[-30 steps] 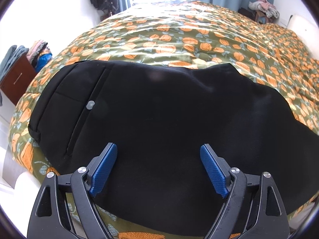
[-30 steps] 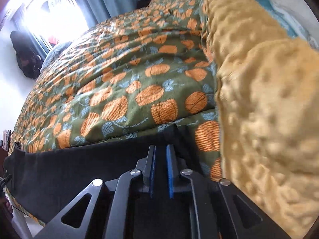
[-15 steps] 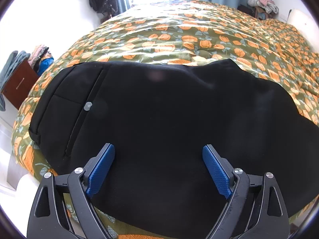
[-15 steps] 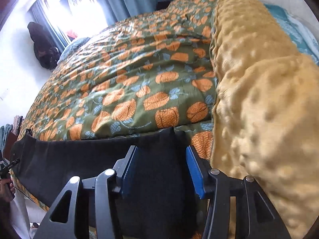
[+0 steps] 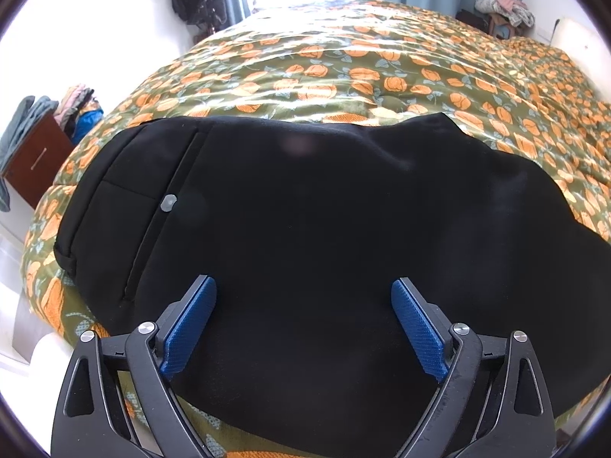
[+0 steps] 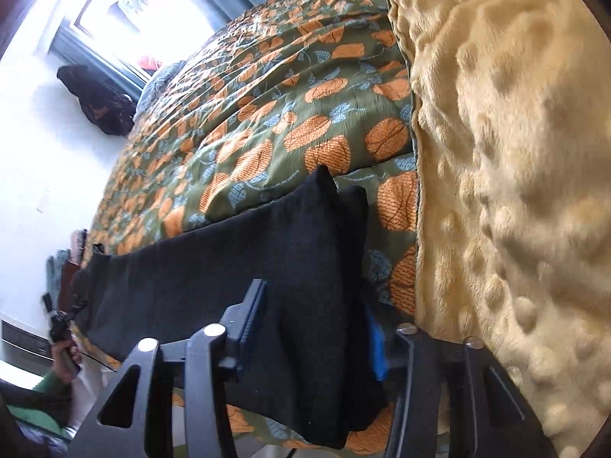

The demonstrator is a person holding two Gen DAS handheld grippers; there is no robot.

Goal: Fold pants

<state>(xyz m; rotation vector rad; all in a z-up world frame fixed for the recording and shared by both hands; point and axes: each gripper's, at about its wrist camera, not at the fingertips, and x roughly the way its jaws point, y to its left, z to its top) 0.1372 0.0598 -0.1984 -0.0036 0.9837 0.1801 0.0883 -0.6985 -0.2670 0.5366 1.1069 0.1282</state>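
Black pants [image 5: 324, 229] lie stretched across the near edge of a bed covered by a green quilt [image 5: 362, 61] printed with orange flowers. The left gripper [image 5: 303, 328] hovers above the waist end, its blue pads spread wide with nothing pinched between them. At the far right, beside a yellow dimpled blanket [image 6: 508, 175], the right gripper [image 6: 317, 339] is closing on the bunched leg end, the dark cloth standing up between its pads. A pale button [image 5: 168, 202] shows near the waistband.
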